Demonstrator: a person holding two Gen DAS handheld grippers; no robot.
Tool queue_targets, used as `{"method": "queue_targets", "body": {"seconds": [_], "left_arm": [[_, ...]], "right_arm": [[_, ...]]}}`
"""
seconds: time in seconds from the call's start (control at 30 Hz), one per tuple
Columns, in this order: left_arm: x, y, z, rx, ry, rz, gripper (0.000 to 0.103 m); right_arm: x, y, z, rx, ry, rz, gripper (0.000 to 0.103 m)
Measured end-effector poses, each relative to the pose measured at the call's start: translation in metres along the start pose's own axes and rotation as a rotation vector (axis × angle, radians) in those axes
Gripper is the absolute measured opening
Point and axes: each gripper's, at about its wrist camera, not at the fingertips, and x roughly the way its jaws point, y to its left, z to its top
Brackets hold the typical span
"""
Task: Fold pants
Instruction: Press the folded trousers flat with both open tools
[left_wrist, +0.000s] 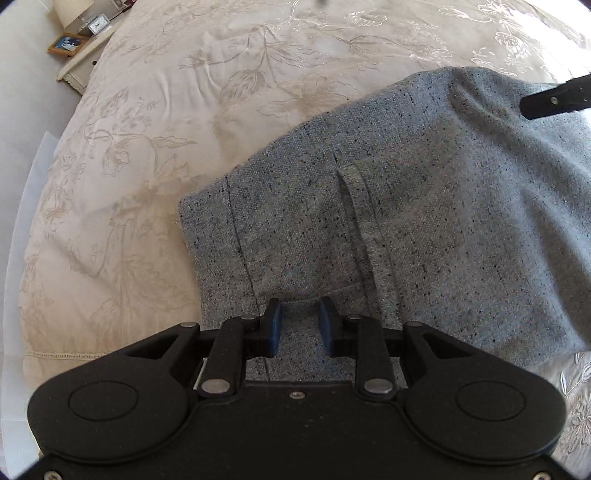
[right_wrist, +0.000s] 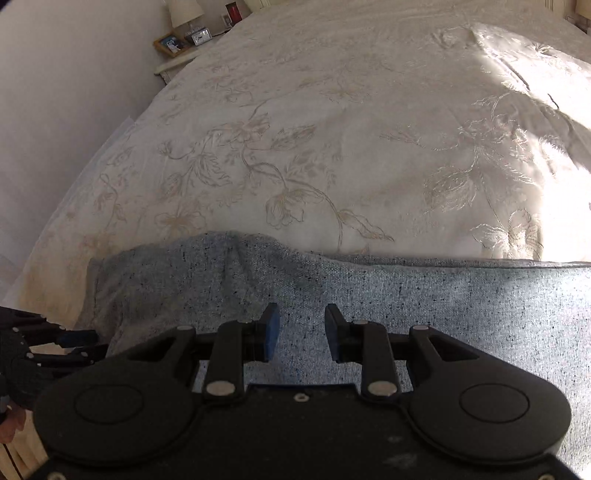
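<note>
Left wrist view: the left gripper hangs over the waistband end of the grey speckled pants, blue pads apart, nothing pinched between them.
Right wrist view: the right gripper hovers over the same cloth, jaws parted and empty.
Pants: spread on the cream embroidered bedspread, near its front edge.
Background: a nightstand with a picture frame beside the bed.

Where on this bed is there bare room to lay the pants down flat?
The bedspread lies bare from the far edge of the grey pants up to the nightstand. Nearer, it is crowded: the pants cover the near part of the bed, with the left tongs and right tongs over them.
</note>
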Motion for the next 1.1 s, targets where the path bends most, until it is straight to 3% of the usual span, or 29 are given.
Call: {"method": "queue_targets", "body": {"seconds": [0.3,0.47,0.73,0.93,1.1], "left_arm": [[0.000,0.007,-0.005,-0.004,-0.023,-0.021,0.035],[-0.023,0.002,-0.010,-0.026,-0.039,0.010,0.033],[-0.079,-0.037,-0.035,-0.062,-0.108,-0.072,0.033],[-0.108,-0.102,-0.065,0.005,-0.105,-0.148,0.034],[-0.118,-0.140,-0.077,0.008,-0.091,-0.181,0.034]], "right_arm": [[0.070,-0.024,0.044,0.015,0.039,-0.137,0.029],[0.046,-0.028,0.045,0.009,0.009,-0.125,0.029],[-0.052,-0.034,-0.018,0.019,-0.072,-0.096,0.029],[-0.097,-0.029,-0.083,0.002,-0.013,-0.060,0.029],[-0.110,-0.020,-0.125,-0.034,0.056,-0.019,0.029]]}}
